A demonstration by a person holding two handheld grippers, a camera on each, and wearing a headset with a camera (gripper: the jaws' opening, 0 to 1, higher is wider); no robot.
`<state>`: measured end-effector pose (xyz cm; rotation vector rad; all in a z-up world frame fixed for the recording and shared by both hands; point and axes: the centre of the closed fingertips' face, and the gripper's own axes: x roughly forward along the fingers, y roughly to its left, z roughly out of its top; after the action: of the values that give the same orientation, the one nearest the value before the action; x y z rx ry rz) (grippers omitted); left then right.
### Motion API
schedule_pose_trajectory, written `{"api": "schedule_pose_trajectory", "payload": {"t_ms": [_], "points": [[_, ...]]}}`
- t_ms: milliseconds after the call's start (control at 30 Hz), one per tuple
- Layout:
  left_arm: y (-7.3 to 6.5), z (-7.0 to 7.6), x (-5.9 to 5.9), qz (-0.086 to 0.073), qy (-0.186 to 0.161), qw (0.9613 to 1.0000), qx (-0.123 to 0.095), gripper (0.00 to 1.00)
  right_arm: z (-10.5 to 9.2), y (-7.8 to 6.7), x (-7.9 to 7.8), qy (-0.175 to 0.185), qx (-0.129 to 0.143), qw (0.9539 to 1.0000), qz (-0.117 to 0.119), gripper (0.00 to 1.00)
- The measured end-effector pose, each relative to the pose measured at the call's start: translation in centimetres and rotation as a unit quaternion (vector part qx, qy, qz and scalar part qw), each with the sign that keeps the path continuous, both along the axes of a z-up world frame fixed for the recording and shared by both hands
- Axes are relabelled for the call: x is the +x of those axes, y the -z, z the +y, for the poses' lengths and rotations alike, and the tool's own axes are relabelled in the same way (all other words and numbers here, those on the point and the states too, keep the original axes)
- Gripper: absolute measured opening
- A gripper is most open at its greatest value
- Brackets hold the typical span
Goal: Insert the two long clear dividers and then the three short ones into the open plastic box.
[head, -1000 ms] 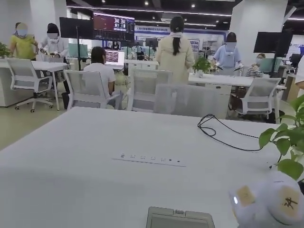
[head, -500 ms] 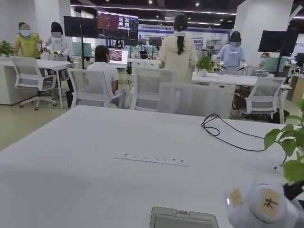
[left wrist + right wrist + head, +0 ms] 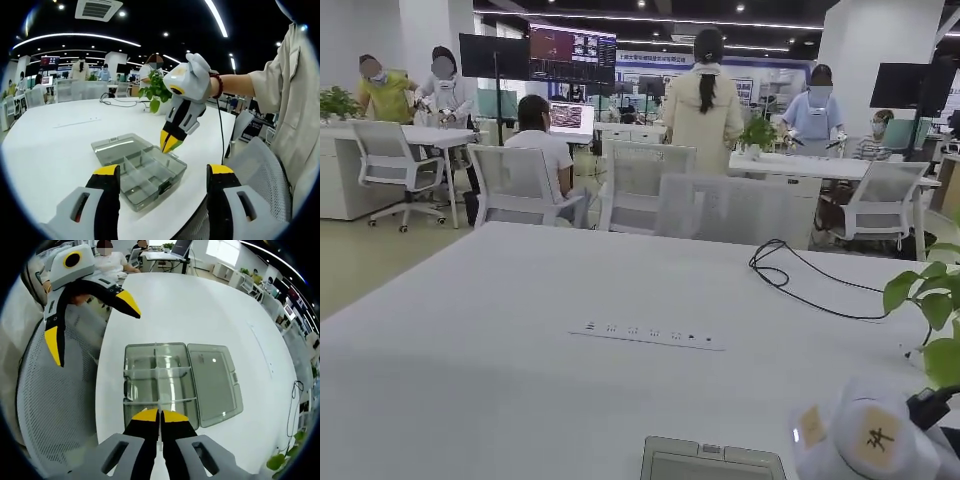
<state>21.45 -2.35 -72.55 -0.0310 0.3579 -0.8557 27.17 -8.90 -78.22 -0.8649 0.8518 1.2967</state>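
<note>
Box (image 3: pixel 126 385) sits open on the table (image 3: pixel 520 350), clear dividers (image 3: pixel 157 371) inside. Right gripper (image 3: pixel 160 412), pinched shut, has crept closer above it, maybe to push one down. Left gripper (image 3: pixel 164 170) waits, jaws wide apart.

Head view: from up at the near side, facing forward across the tabletop (image 3: pixel 500 340) toward the office, barely tipped down. Catches just the far edge of the plastic box (image 3: pixel 714 461) at the bottom.

Left gripper view: low and close at the tabletop's near edge, looking level over the box toward the office, with the right tool (image 3: pixel 169 145) in from the right.

Right gripper view: close above, pointing steeply down into the box, with the left tool (image 3: pixel 94 336) at upper left.

Shared by both gripper views — the box; by head and left gripper views, the potted plant (image 3: pixel 930 300) and black cable (image 3: pixel 800 280).
</note>
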Motion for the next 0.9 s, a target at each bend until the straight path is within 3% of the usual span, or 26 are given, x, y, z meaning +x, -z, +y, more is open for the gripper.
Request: {"api": "schedule_pose_trajectory", "payload": {"t_ms": [333, 633, 900], "points": [[0.1, -0.2, -0.1, 0.000, 0.002, 1.0000, -0.001, 0.69, 0.3, 0.5, 0.2, -0.016, -0.013, 0.9997, 0.009, 0.02], [0.1, -0.2, -0.2, 0.002, 0.004, 1.0000, 0.004, 0.69, 1.4, 0.7, 0.3, -0.055, -0.047, 0.9971, 0.026, 0.02], [0.0, -0.2, -0.1, 0.000, 0.004, 1.0000, 0.007, 0.69, 1.2, 0.7, 0.5, -0.032, -0.039, 0.9969, 0.061, 0.02]]}}
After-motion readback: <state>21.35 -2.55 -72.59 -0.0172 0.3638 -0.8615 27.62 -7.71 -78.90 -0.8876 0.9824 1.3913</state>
